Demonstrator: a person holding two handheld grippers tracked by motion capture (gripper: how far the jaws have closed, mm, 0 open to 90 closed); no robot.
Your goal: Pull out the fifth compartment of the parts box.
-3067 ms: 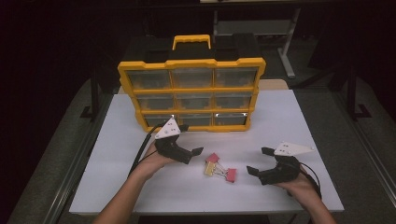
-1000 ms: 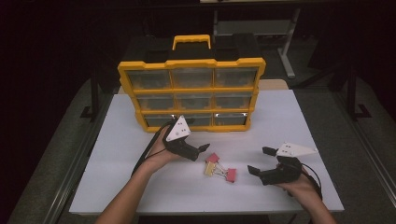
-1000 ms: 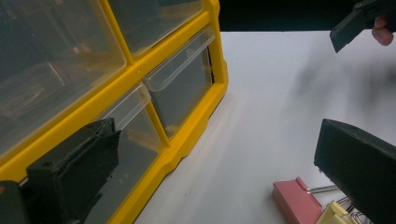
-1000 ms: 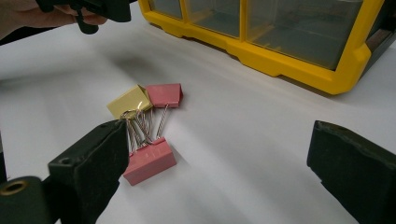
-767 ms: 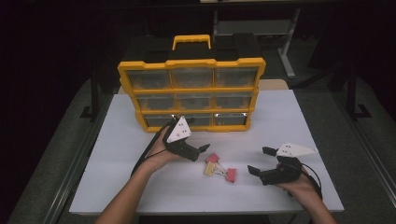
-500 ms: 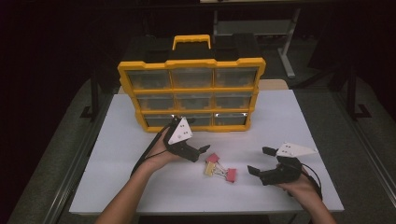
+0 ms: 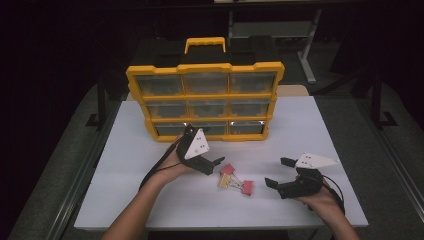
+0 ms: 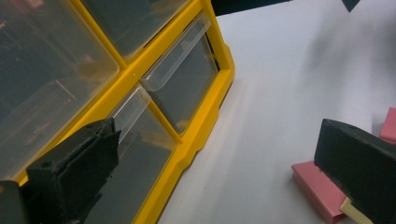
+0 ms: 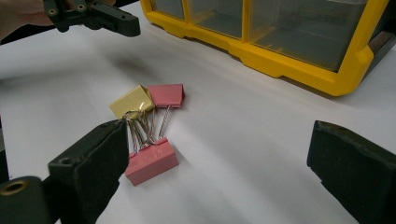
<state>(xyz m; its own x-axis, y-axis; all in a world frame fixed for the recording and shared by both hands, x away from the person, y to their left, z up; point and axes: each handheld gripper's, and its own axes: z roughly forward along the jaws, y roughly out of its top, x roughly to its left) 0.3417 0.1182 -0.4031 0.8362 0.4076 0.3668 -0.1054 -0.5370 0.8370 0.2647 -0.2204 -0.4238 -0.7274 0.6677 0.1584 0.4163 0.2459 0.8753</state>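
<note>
Three binder clips [image 7: 235, 179] lay in a tangle at the lower middle of the high view, on the white table [image 7: 125, 165]: one pink clip [image 9: 166, 95] and a yellow clip [image 9: 132, 101] side by side, and a second pink clip [image 9: 150, 161] opposite them, their wire handles crossed between. In the right gripper view they sat left of centre, the second pink clip touching or just beside the near jaw.

The left gripper [image 7: 212, 164] hung just left of the clips in the high view, tilted toward them, its jaws spread wide and holding nothing. In the left gripper view a pink clip [image 8: 317, 186] showed at the lower right, partly under the jaw there. The right gripper [image 7: 278, 172] rested at the lower right of the high view, apart from the clips, jaws also wide and empty.

Behind, across the upper middle of the frame, stood the yellow organizer [image 7: 205, 100] with its clear drawers [image 7: 205, 84], all of which looked shut.

The step in hand looked like picking one clip from the pile. Done well, the left gripper would close on one clip's body rather than its handles, since the crossed wires could drag the others along. The pink clip nearest its jaw seemed the easiest. A slow lift, with the right gripper ready to pin the rest, would keep the clips from snagging.
</note>
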